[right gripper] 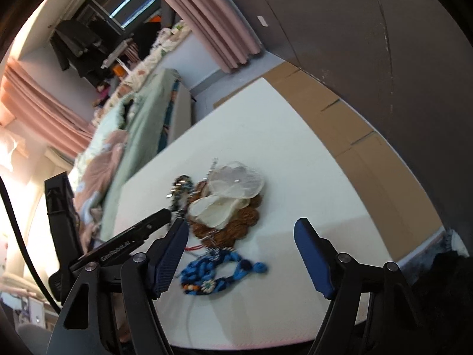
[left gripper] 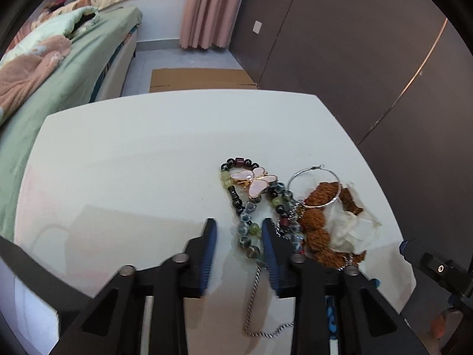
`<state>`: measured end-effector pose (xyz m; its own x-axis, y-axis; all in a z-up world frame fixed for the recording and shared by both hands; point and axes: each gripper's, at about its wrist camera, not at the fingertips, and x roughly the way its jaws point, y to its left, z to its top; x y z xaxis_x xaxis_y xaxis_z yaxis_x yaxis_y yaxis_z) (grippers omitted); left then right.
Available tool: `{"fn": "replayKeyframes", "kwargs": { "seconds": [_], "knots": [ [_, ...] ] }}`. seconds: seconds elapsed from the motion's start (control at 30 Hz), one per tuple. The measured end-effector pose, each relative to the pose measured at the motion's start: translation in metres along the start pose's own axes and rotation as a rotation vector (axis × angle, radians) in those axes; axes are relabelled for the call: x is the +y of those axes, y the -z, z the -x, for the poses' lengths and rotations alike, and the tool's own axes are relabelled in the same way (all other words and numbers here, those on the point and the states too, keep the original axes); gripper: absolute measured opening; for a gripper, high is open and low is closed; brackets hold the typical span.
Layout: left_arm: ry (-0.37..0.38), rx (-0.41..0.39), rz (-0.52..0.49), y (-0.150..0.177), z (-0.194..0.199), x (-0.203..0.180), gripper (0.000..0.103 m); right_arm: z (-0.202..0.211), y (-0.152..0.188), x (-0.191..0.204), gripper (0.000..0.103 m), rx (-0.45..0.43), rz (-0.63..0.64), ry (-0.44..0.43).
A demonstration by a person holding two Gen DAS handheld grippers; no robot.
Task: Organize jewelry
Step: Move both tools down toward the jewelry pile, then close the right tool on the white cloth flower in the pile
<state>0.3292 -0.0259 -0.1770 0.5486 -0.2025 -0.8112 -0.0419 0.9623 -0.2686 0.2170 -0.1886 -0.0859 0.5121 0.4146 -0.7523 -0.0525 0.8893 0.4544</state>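
Fingers (left gripper: 210,236) straddle beaded bracelet (left gripper: 246,222); right gripper (right gripper: 242,236) gapes.

A white counter (left gripper: 133,153) with rounded corners carries a small heap of jewelry near its right side. A beaded bracelet (left gripper: 249,216) of dark and green stones lies looped there, with a pink butterfly brooch (left gripper: 255,182) resting on its top. Just beside it sit a brown woven piece (left gripper: 317,216), a thin silver hoop (left gripper: 314,188) and pale fabric petals (left gripper: 351,227). A silver chain (left gripper: 254,301) trails toward the near edge, and a blue knotted cord piece (right gripper: 218,272) lies close by.
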Motion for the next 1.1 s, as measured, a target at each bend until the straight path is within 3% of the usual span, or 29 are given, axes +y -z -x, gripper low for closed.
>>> {"fn": "replayKeyframes", "kwargs": {
  "seconds": [0.03,0.07,0.13,0.43,0.47,0.53,0.57,0.6,0.67,0.7,0.97,1.03,1.1],
  "knots": [
    [0.018,-0.001,0.013,-0.001,-0.001,0.002,0.012,-0.003,-0.002,0.002,0.076,0.006,0.006,0.0],
    [0.031,0.0,0.025,-0.001,0.0,0.004,0.009,-0.004,-0.003,0.004,0.076,0.009,0.015,-0.011],
    [0.035,0.002,0.033,-0.002,0.003,0.005,0.009,-0.009,-0.007,0.013,0.076,0.008,0.053,-0.017],
    [0.071,-0.095,-0.005,-0.01,0.062,-0.007,0.009,-0.038,-0.022,0.037,0.075,0.03,0.201,0.108],
    [0.073,-0.104,-0.008,-0.011,0.07,-0.008,0.009,-0.041,-0.023,0.038,0.069,0.033,0.216,0.127],
    [0.077,-0.117,-0.007,-0.012,0.081,-0.008,0.009,-0.047,-0.025,0.036,0.048,0.058,0.231,0.141],
    [0.078,-0.123,-0.006,-0.013,0.085,-0.008,0.009,-0.05,-0.024,0.036,0.028,0.076,0.236,0.149],
    [0.077,-0.129,-0.007,-0.014,0.091,-0.009,0.009,-0.052,-0.023,0.034,0.016,0.084,0.246,0.175],
    [0.074,-0.143,-0.013,-0.015,0.103,-0.009,0.009,-0.047,-0.02,0.033,0.012,0.069,0.258,0.152],
    [0.074,-0.152,-0.02,-0.016,0.107,-0.009,0.009,-0.039,-0.02,0.034,0.003,0.046,0.263,0.131],
    [0.058,-0.211,-0.027,-0.015,0.146,0.0,0.009,-0.011,-0.014,0.041,0.002,-0.04,0.236,-0.012],
    [0.054,-0.228,-0.026,-0.016,0.154,0.004,0.001,-0.003,-0.014,0.045,0.002,-0.067,0.216,-0.057],
    [0.049,-0.253,-0.029,-0.017,0.167,0.004,0.001,0.0,-0.014,0.05,0.002,-0.083,0.201,-0.089]
  ]
}}
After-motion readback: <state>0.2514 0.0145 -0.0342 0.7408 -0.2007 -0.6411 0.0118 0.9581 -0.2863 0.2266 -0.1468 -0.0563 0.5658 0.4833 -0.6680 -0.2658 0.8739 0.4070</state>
